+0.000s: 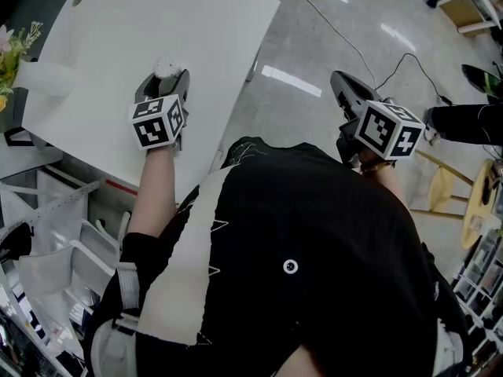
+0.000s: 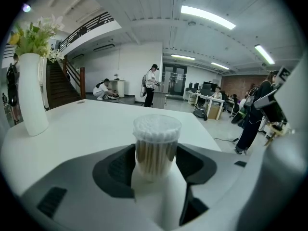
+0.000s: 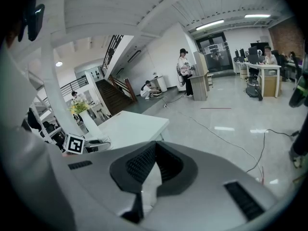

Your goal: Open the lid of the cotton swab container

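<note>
The left gripper (image 1: 168, 75) has its jaws set wide around the cotton swab container (image 1: 167, 67), which stands upright on the white table (image 1: 149, 18). In the left gripper view the dark pads (image 2: 120, 165) lie against both sides of the container (image 2: 155, 150) with no gap showing, low on its body. Its clear lid (image 2: 157, 125) is on, above the jaws and free all round. Ahead of this gripper the tabletop runs bare to its far edge. Off to its left a white vase (image 2: 32, 97) with flowers stands well apart. To its right the table's edge (image 1: 250, 73) is near, with open floor beyond. The right gripper (image 1: 341, 82) hangs past that edge, over the floor, well apart from the container. Its jaws (image 3: 152, 167) are pressed together with nothing between them. A cable (image 1: 357, 53) trails on the floor ahead of it
</note>
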Motion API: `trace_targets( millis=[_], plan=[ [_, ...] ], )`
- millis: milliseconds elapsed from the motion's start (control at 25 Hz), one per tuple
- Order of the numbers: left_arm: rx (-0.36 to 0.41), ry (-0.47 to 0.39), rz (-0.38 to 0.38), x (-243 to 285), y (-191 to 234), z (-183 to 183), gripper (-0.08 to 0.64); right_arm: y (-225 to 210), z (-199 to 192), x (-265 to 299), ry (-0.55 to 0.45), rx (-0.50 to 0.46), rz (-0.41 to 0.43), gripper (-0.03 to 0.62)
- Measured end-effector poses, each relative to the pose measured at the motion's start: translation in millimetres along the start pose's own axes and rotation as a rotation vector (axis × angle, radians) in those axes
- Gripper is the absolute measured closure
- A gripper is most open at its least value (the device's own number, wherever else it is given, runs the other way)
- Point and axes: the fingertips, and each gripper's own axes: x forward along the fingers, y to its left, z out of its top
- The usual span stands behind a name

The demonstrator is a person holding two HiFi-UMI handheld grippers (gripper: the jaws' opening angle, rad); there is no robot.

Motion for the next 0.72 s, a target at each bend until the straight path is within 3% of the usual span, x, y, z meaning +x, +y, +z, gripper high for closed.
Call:
trace_targets(
  millis=[240,720],
  plan=[
    [0.001,-0.039,0.006,-11,0,9,0.291,7,7,1,-0.015,-0.009,0.025,0.589],
    [-0.083,-0.129,-0.009,-49,0,26,0.293,48,4,29,0.016,-0.045,0.145,0.589]
  ],
)
